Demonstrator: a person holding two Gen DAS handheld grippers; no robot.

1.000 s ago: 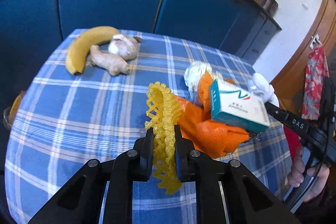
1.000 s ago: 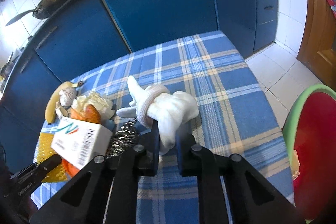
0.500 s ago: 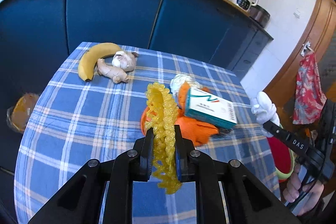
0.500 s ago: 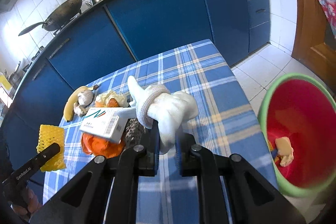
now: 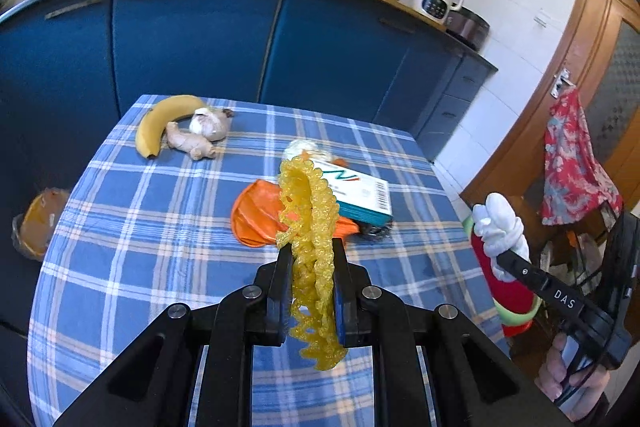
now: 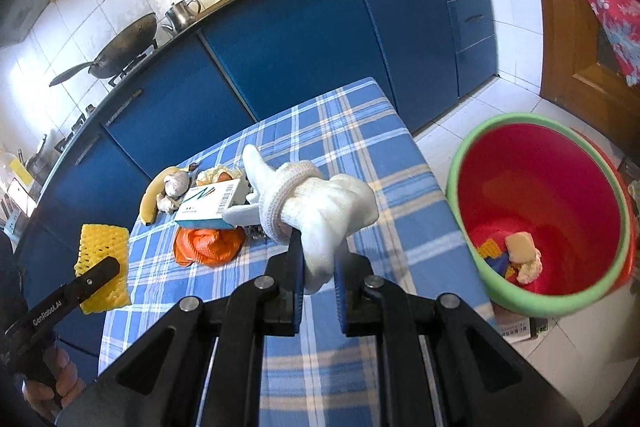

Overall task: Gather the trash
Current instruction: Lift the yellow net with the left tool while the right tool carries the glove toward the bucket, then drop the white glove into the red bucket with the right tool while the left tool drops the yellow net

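My left gripper (image 5: 310, 263) is shut on a yellow foam fruit net (image 5: 308, 211) and holds it above the blue checked table (image 5: 160, 227); the net also shows in the right wrist view (image 6: 104, 267). My right gripper (image 6: 318, 267) is shut on a white glove (image 6: 316, 203), held up near the table's right edge; the glove also shows in the left wrist view (image 5: 500, 223). A red bin with a green rim (image 6: 540, 211) stands on the floor to the right, with scraps inside. An orange bag (image 5: 256, 215), a white-and-teal box (image 5: 360, 191) and crumpled paper (image 5: 300, 149) lie mid-table.
A banana (image 5: 160, 123), ginger (image 5: 188, 145) and garlic (image 5: 210, 123) lie at the table's far left. Blue kitchen cabinets (image 5: 200, 43) stand behind the table. A wooden door (image 6: 580, 47) with a red patterned cloth (image 5: 576, 163) is at the right.
Both grippers have risen and drawn back from the table with their loads. The right gripper has swung toward the bin, which now shows fully.
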